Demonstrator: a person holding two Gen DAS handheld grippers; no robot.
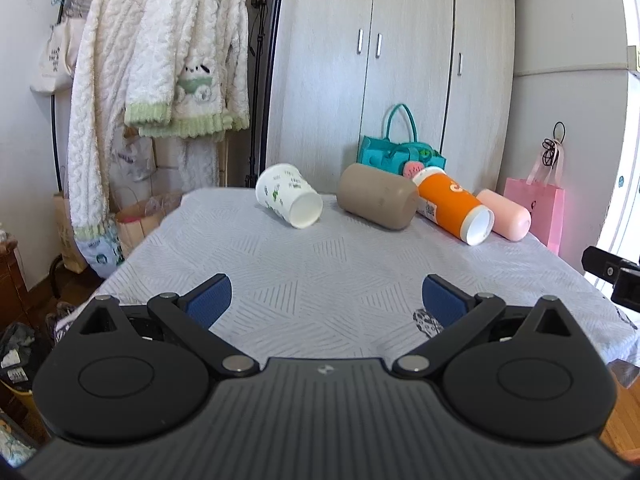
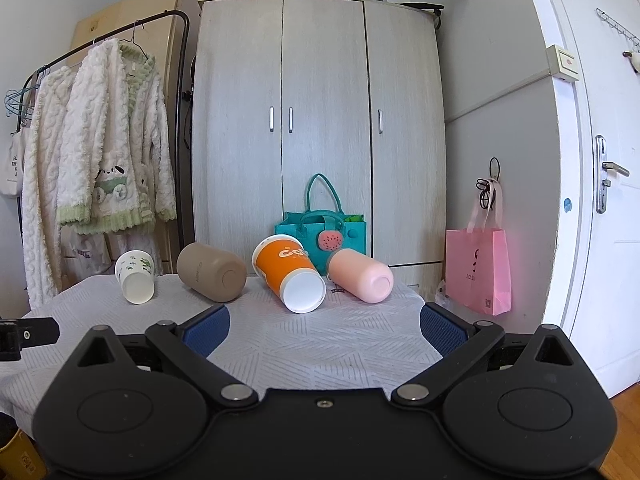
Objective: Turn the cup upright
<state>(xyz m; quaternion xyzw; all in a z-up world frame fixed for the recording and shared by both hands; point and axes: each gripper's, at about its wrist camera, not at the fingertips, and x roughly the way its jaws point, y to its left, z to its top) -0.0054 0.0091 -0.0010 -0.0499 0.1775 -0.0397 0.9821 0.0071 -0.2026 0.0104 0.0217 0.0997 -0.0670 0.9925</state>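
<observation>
I have flipped nothing yet: all four cups, white (image 1: 289, 196), brown (image 1: 378, 196), orange (image 1: 454, 208) and pink (image 1: 505, 214), lie sideways on the far bench (image 1: 320, 264), both my left tool (image 1: 326, 300) and right tool (image 2: 325, 330) wide and empty.

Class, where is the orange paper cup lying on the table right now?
In the right wrist view, the orange paper cup lies on its side mid-table, between the tan cylindrical tumbler and the pink cylindrical tumbler.

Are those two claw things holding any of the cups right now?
No. Both the left gripper and the right gripper have their jaws wide apart with only tablecloth between them; all four cups lie untouched farther back.
</observation>
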